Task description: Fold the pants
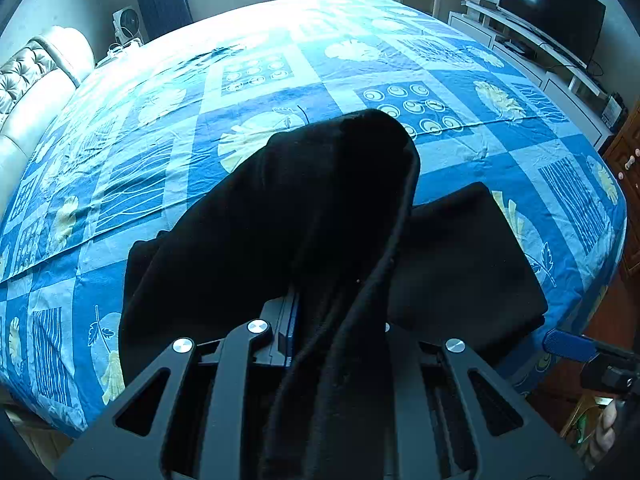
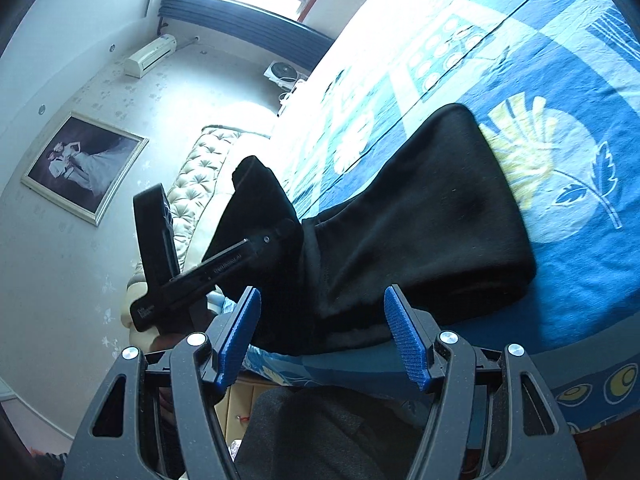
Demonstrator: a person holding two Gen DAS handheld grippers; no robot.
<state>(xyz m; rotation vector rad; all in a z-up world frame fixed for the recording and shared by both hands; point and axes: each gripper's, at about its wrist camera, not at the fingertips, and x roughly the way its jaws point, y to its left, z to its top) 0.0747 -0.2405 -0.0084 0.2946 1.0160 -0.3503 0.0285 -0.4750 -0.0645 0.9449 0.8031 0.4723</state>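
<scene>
Black pants point(image 1: 320, 200) lie at the near edge of the bed. One end is lifted and drapes over my left gripper point(image 1: 320, 320), which is shut on the cloth; fabric hides most of its fingers. The rest of the pants point(image 1: 460, 260) lies flat on the blue patterned bedsheet point(image 1: 240, 80). In the right wrist view the pants point(image 2: 420, 220) stretch across the sheet point(image 2: 580, 280), and the left gripper point(image 2: 280, 232) holds the raised end up at the left. My right gripper point(image 2: 320, 332) stands open just short of the pants' near edge, with its blue pads point(image 2: 404, 340) touching nothing.
A tufted cream headboard point(image 1: 36, 80) borders the bed's left side. A TV point(image 1: 552, 16) on a white bench point(image 1: 520, 52) stands at the far right and a wooden cabinet point(image 1: 628, 184) nearer. A small fan point(image 1: 126, 22) sits by the window. A framed picture point(image 2: 84, 164) hangs on the wall.
</scene>
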